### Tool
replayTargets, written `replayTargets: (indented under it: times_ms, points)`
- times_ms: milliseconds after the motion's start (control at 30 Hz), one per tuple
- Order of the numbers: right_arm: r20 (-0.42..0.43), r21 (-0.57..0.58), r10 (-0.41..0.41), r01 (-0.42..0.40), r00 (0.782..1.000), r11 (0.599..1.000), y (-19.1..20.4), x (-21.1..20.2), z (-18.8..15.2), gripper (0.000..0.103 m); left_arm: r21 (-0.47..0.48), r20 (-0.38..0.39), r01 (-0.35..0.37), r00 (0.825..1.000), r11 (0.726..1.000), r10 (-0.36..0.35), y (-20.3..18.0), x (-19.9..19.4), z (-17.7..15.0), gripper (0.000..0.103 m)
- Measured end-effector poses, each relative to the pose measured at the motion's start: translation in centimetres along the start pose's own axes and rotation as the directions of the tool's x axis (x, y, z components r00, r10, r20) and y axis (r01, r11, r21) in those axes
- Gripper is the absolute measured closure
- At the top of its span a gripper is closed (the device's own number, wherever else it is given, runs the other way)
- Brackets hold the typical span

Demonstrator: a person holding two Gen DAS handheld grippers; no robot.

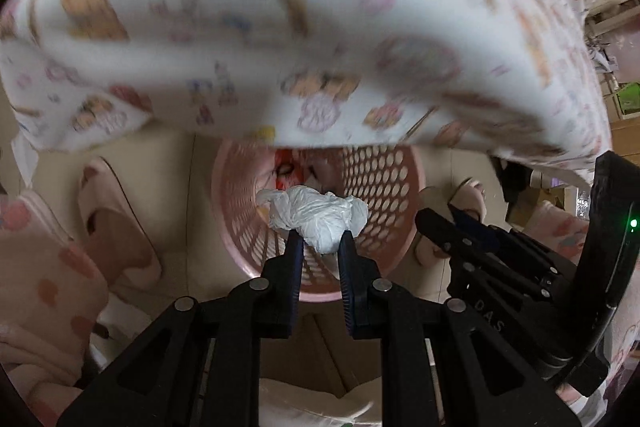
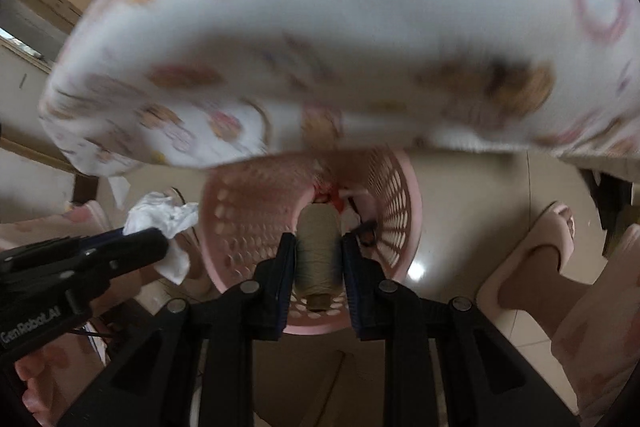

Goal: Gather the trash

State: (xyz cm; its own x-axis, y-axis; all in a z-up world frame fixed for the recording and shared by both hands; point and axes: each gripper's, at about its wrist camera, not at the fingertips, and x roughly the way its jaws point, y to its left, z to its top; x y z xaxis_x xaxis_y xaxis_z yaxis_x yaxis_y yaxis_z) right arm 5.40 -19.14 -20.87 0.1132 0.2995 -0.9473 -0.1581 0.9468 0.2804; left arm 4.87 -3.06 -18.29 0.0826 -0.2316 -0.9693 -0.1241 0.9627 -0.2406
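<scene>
Both grippers are pointing steeply down at a pink perforated basket (image 1: 384,187) standing on the tiled floor, just below the edge of a printed tablecloth (image 1: 280,7).

The left gripper (image 1: 320,241) is clenching a crumpled white tissue wad (image 1: 316,215) between its pads; in the left wrist view the wad is hanging over the basket mouth, not yet inside. The right gripper (image 2: 318,241) is grasping a beige thread spool (image 2: 318,255), w/ the spool sitting lengthwise between the two fingers, also above the basket opening.

Inside the basket something red and white (image 2: 334,197) is already lying at the bottom, so prob. some trash is collected already; what exactly it is, the blur is hiding.

Progress, as a judgement: the pick-up part for these 2 items is done, the drop is left. Both pieces are needing only a release over the opening. Whether more trash is waiting on the table cannot be told, because the cloth is covering the view. Slippered feet (image 2: 548,243) of the person are standing near the basket.
</scene>
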Motion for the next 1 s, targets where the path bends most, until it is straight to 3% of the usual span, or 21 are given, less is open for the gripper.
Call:
replayTargets:
  times_ms: [133, 267, 367, 567, 767, 867, 1000]
  points:
    - [-0.034, 0.006, -0.024, 0.024, 0.999, 1.000, -0.6, 1.3, -0.5, 0.081, -0.020, -0.042, -0.007, 0.999, 1.000, 0.007, 0.3, 1.3, 0.1, 0.086]
    - [-0.048, 0.004, -0.050, 0.050, 0.998, 0.999, -1.1, 1.9, -0.9, 0.081, -0.022, -0.049, -0.033, 0.998, 0.999, 0.032, 0.1, 1.9, -0.1, 0.075]
    - [-0.048, -0.003, -0.060, 0.060, 0.997, 0.998, -1.1, 2.0, -1.1, 0.072, -0.017, -0.038, -0.042, 0.998, 0.999, 0.042, 0.0, 1.5, -0.2, 0.062]
    - [-0.025, 0.000, -0.069, 0.069, 0.997, 0.998, -0.8, 1.1, -0.8, 0.063, -0.007, -0.005, -0.058, 0.998, 0.998, 0.058, 0.1, 0.3, -0.2, 0.055]
    - [0.033, 0.019, -0.064, 0.064, 0.997, 0.998, -0.3, -1.4, -0.6, 0.059, 0.009, 0.074, -0.068, 0.995, 0.998, 0.067, 0.2, -2.3, -0.1, 0.047]
    - [0.115, -0.001, -0.087, 0.088, 0.990, 0.996, 0.4, -3.7, -0.5, 0.054, 0.033, 0.149, -0.110, 0.983, 0.993, 0.104, -0.2, -4.0, -0.3, 0.043]
    - [0.227, -0.034, -0.098, 0.108, 0.969, 0.994, 1.3, -7.0, -0.6, 0.046, 0.052, 0.233, -0.076, 0.971, 0.996, 0.062, -0.3, -6.7, -0.3, 0.035]
